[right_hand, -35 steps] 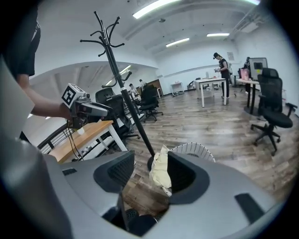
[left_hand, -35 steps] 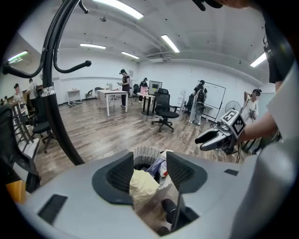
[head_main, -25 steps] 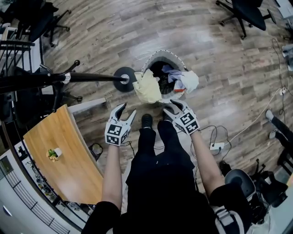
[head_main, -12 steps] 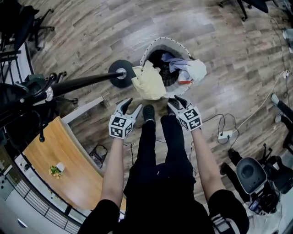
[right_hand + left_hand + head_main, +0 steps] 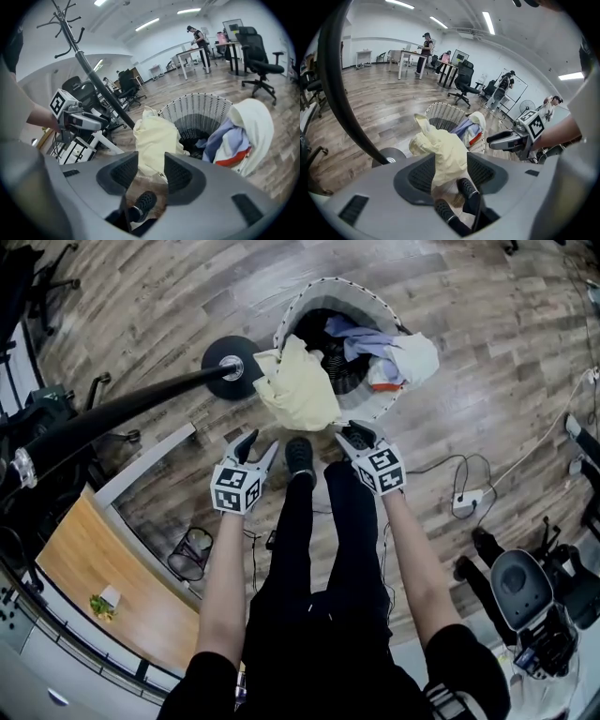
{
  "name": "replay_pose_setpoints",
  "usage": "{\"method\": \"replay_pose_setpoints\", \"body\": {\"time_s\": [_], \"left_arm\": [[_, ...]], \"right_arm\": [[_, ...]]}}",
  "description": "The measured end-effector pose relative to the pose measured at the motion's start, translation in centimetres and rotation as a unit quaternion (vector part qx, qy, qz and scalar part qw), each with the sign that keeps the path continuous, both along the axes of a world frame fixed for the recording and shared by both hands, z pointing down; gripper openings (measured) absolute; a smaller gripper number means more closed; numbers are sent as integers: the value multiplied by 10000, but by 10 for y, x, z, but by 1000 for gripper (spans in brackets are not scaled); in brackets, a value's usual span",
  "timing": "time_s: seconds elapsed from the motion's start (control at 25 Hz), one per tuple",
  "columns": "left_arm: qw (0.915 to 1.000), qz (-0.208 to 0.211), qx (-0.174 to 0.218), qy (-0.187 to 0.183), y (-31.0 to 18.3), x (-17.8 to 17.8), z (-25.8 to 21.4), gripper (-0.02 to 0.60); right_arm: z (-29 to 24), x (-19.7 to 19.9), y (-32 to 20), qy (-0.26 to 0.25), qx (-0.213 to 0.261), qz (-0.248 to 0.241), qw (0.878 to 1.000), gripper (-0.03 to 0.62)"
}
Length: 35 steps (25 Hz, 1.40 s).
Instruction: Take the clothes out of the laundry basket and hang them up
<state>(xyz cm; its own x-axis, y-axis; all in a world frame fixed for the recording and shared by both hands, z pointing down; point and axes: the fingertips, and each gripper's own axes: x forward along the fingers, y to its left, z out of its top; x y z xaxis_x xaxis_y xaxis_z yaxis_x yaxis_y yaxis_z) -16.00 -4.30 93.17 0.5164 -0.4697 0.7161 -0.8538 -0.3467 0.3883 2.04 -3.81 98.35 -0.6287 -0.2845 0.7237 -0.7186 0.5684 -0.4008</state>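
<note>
Your left gripper (image 5: 257, 443) had its jaws spread wide with nothing between them. Your right gripper (image 5: 350, 431) was empty too: its jaws had just been closing a little, yet they stood apart and the pads pressed on nothing. Both hung just short of the wicker laundry basket (image 5: 197, 107), one on each side of your shoe (image 5: 299, 457), and both pointed at the pale yellow garment (image 5: 300, 390).

That garment lay draped over the basket's near rim, and much of it spilled down the outside wall. A lilac-blue garment (image 5: 352, 329) and a white one with orange-red trim (image 5: 412, 357) were heaped at the right rim, while dark cloth sat deeper inside.

The step in hand looked like the first pick, and the yellow piece was the obvious choice since nothing lay on top of it. You needed to:

- Open the right jaws again before reaching in.
- Take a thick fold at the rim, not a loose edge that could slip out.
- Grip at two spots well apart, one per gripper, so the cloth came up spread and not bunched.
- Lift straight up so the hanging part cleared the rim without tipping the light basket.

The coat stand (image 5: 141, 404) leaned just left of the basket, so you needed to keep your carry clear of its pole.
</note>
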Motion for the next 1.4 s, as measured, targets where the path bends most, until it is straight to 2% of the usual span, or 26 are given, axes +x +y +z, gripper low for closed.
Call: {"method": "replay_pose_setpoints", "body": {"time_s": [0.16,0.36,0.6,0.8,0.92,0.96,1.0,1.12,1.4], "left_arm": [[9999,91,-143,18,5,6,30,224],[9996,163,-153,165,-16,12,63,224],[9993,306,-219,-9,-40,10,93,224],[9992,190,-339,-13,-51,8,110,225],[9991,69,-418,48,-55,10,117,225],[9991,20,-428,63,-55,10,118,222],[9991,-31,-425,73,-56,11,119,192],[9992,-128,-371,59,-55,13,115,44],[9985,-191,-414,298,-39,12,87,28]], "right_arm": [[28,1,-2,52,-103,84,9999,183],[62,-4,-10,79,-271,85,9996,199],[95,-7,-16,133,-598,26,9981,215],[111,-11,-12,183,-909,-87,9957,212],[114,-11,-8,252,-1013,-202,9943,136],[113,-12,-6,237,-1042,-226,9940,49],[111,-13,-5,200,-1074,-242,9937,20],[104,-14,-2,127,-1056,-313,9938,15],[59,-16,-12,-182,-760,-115,9969,15]]}}
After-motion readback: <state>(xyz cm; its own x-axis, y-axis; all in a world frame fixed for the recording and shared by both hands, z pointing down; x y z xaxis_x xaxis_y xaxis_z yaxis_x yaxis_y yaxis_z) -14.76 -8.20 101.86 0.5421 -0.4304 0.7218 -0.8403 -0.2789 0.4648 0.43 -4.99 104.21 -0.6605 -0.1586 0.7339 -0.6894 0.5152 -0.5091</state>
